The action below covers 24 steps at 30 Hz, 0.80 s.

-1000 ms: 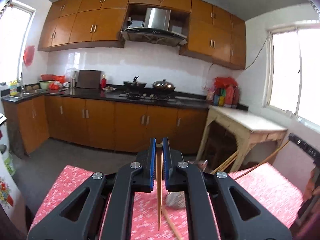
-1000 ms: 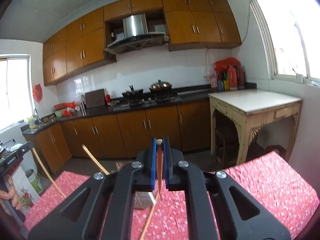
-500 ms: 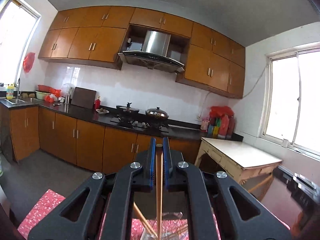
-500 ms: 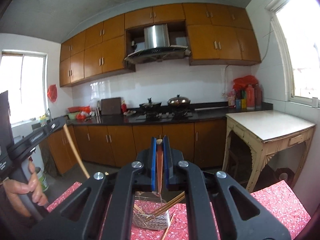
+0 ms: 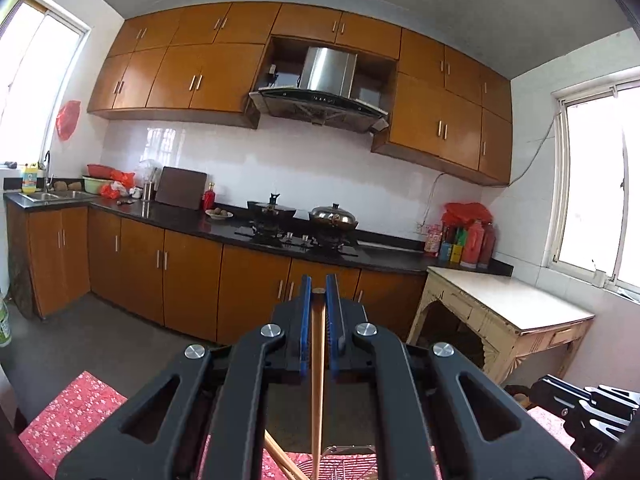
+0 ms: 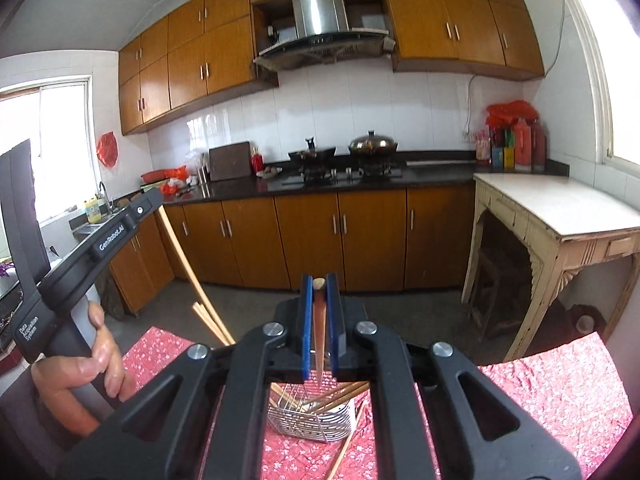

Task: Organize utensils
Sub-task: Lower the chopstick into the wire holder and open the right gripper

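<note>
My left gripper [image 5: 318,280] is shut on a wooden chopstick [image 5: 318,368] that hangs straight down between its blue pads. Below it shows the rim of a wire basket [image 5: 348,449], with another chopstick [image 5: 280,458] leaning out of it. My right gripper [image 6: 319,280] is shut on a second chopstick [image 6: 319,332], tip down just above the wire basket [image 6: 308,420], which holds several chopsticks. In the right wrist view the left gripper [image 6: 154,202] appears at the left, a hand [image 6: 92,360] on its grip, its chopstick [image 6: 180,256] slanting down toward the basket.
The basket stands on a table with a red flowered cloth [image 6: 560,392]. One loose chopstick [image 6: 347,442] lies on the cloth beside the basket. Beyond are the kitchen floor, brown cabinets, a counter with a stove [image 6: 340,172] and a pale side table [image 6: 560,216].
Both grippers have travelled across the table toward the basket, each still holding its chopstick. The basket now sits right under the right gripper, and the left gripper looms larger at its left.
</note>
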Motion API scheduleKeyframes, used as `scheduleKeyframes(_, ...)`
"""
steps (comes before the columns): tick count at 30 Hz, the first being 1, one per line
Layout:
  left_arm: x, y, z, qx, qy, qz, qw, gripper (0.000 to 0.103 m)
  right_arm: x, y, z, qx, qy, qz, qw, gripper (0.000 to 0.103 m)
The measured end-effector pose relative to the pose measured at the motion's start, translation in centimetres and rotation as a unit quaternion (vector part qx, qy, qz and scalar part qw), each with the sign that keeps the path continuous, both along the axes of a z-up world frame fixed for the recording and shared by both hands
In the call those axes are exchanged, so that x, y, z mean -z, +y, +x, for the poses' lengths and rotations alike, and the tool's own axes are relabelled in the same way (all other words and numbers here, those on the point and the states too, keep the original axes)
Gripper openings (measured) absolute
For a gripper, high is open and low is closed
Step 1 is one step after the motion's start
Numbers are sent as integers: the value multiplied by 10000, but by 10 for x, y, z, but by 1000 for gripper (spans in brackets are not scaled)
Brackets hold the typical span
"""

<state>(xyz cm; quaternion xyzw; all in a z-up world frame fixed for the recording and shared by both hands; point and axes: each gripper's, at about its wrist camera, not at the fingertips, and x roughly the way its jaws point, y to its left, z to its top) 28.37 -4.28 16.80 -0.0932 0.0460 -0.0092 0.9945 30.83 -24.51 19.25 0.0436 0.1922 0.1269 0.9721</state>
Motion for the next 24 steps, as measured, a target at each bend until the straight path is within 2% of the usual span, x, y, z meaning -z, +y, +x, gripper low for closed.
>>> scheduleKeyframes(14, 36, -7, 32, 141, 625, 177, 9978, 7, 35, 3, 50, -30, 605, 81, 9981, 8)
scheduleKeyframes(24, 37, -4, 38, 63, 783, 407, 9961, 9, 49, 0, 63, 135, 706, 84, 9974, 8)
